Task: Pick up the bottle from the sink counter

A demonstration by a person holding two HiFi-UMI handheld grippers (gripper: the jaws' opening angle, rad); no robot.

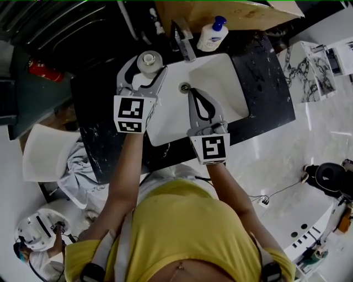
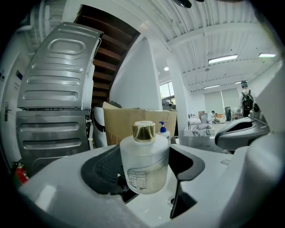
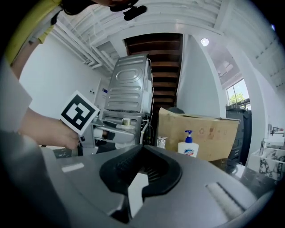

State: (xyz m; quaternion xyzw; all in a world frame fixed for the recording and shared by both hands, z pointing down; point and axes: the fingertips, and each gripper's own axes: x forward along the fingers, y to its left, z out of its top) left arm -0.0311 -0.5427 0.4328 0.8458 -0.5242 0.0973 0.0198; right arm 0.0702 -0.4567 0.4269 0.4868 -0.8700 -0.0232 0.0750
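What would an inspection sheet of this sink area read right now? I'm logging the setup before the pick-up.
Surface: dark marbled counter with a white sink and tap.
Job's things: frosted bottle with a gold cap, upright, by the sink's corner.
Clutter: pump bottle behind the sink.
Grippers: left gripper has its jaws round the bottle, pads seemingly on its sides; right gripper is shut and empty, over the sink.
Cables: thin cable on the floor.
Surroundings: cardboard box, red fire extinguisher.
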